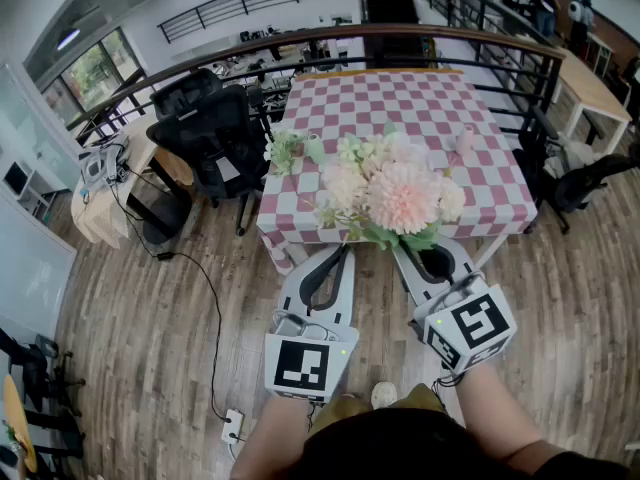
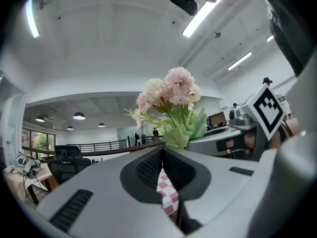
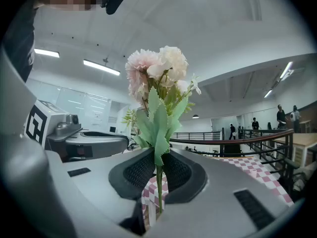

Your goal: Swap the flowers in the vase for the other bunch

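Note:
A bunch of pale pink and cream flowers [image 1: 400, 193] stands upright just in front of the checked table [image 1: 400, 98]. My right gripper [image 1: 408, 248] is shut on its green stem below the leaves; the right gripper view shows the stem [image 3: 159, 182] pinched between the pads. My left gripper [image 1: 345, 250] hangs beside it, shut and empty, with only checked cloth visible past its jaws in the left gripper view [image 2: 162, 155]. A second, smaller bunch of white-green flowers [image 1: 285, 150] lies on the table's near left corner. A small pale pink vase [image 1: 465, 140] stands at the table's right side.
Black office chairs [image 1: 210, 128] crowd the table's left side and another chair [image 1: 590, 183] sits at the right. A dark railing [image 1: 450, 38] curves behind the table. A cable runs over the wooden floor to a power strip [image 1: 232, 426].

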The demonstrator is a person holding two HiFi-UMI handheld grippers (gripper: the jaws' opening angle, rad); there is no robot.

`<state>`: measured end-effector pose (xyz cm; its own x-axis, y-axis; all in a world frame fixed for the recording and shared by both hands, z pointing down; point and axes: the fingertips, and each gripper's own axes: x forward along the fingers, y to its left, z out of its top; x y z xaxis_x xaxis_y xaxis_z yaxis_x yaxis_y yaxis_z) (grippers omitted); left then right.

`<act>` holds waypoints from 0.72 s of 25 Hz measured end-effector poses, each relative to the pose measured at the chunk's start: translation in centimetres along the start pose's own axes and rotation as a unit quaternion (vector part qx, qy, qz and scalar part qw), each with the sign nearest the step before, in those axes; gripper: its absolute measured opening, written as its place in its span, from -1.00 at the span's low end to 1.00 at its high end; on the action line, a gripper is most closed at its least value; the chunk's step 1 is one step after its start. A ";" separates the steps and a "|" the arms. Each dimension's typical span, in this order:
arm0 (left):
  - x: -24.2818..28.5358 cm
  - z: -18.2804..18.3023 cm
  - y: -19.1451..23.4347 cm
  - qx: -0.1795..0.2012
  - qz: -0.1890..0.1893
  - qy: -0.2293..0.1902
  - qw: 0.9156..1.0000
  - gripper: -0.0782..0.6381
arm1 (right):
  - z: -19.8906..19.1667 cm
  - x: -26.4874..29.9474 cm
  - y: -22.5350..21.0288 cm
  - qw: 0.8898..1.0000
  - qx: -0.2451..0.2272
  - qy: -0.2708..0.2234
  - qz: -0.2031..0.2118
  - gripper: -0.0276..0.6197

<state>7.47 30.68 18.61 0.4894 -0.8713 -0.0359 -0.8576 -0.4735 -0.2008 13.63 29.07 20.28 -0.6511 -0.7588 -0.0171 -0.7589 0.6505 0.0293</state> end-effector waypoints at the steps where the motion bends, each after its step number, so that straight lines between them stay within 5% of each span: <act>1: 0.1 0.0 -0.1 0.000 0.001 0.000 1.000 -0.76 | 0.0 -0.1 0.0 1.000 -0.001 -0.001 0.001 -0.73; 18: 0.2 0.3 -0.5 0.007 0.003 0.000 1.000 -0.76 | 0.2 -0.5 0.0 1.000 0.004 -0.009 0.010 -0.73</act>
<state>8.04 30.75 18.39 0.4843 -0.8741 -0.0368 -0.8581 -0.4664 -0.2147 13.93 29.43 20.14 -0.6657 -0.7454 -0.0354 -0.7462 0.6654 0.0220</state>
